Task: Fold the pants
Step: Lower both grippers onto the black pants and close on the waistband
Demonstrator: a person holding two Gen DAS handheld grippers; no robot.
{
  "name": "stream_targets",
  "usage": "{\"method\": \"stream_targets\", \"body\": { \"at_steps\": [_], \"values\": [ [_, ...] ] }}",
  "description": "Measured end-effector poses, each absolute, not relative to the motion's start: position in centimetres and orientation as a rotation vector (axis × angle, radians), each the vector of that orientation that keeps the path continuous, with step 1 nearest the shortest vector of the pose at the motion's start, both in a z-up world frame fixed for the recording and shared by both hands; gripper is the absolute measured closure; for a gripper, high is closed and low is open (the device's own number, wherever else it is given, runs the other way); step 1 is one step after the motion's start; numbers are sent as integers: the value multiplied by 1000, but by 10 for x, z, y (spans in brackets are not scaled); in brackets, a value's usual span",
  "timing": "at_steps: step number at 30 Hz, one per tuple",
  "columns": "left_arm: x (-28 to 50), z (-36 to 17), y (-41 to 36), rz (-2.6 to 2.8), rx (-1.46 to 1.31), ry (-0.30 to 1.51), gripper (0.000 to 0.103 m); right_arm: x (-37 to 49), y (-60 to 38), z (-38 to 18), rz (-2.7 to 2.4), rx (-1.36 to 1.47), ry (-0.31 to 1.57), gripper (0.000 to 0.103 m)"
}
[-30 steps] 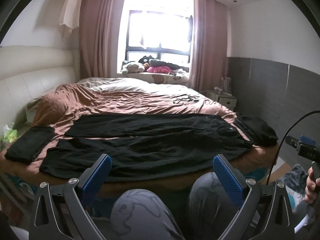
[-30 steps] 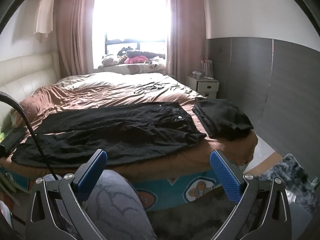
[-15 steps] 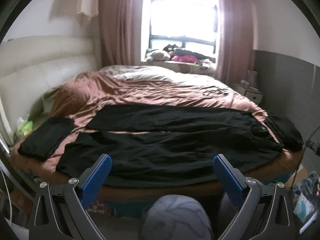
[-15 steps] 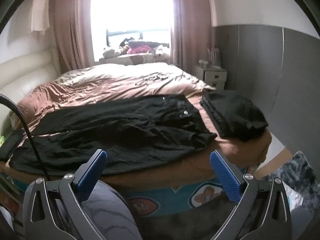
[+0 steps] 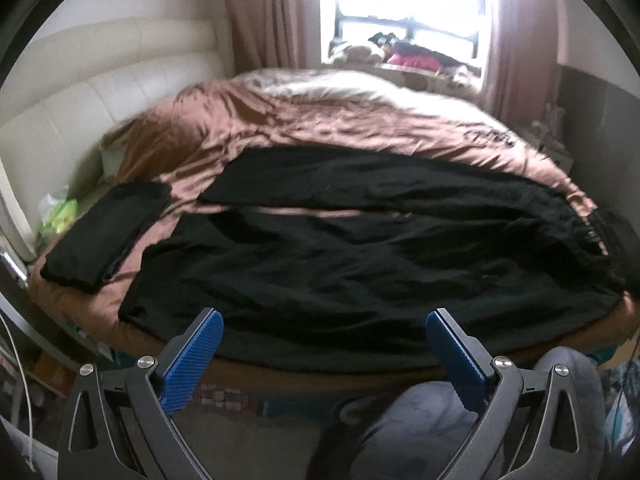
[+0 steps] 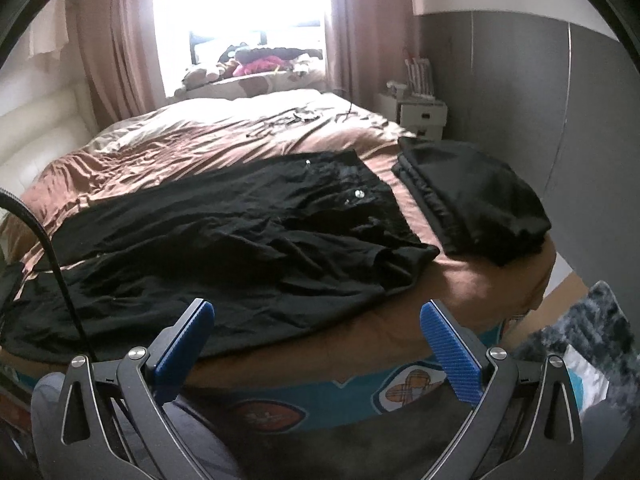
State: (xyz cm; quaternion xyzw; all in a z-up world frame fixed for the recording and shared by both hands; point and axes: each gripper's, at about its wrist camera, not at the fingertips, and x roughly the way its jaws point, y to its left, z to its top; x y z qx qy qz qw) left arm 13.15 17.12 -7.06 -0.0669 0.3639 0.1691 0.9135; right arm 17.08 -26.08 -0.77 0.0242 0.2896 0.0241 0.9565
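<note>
Black pants lie spread flat across the near side of the brown bed, legs to the left and waist to the right. In the right wrist view the pants show their waist buttons at the right end. My left gripper is open, just short of the near hem, with nothing between its blue pads. My right gripper is open too, hovering at the bed's near edge below the waist end, holding nothing.
A folded black garment rests at the bed's left end. A black pile sits on the right corner. The person's grey-clad knees are below the left gripper. A white nightstand, window and curtains stand beyond the bed.
Both grippers have moved forward and up toward the bed, so the pants fill more of each view. The left view has swung toward the leg end. Both stayed open.
</note>
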Motion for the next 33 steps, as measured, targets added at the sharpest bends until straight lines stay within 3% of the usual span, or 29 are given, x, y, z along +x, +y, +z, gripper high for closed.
{"method": "stream_targets", "body": {
  "at_steps": [18, 31, 33],
  "values": [
    [185, -137, 234, 464, -198, 905, 0, 245, -283, -48, -54, 43, 664, 0],
    [162, -164, 268, 508, -345, 884, 0, 285, -313, -77, 15, 211, 771, 0],
    [153, -167, 276, 547, -349, 881, 1, 293, -320, -80, 40, 250, 788, 8]
  ]
}}
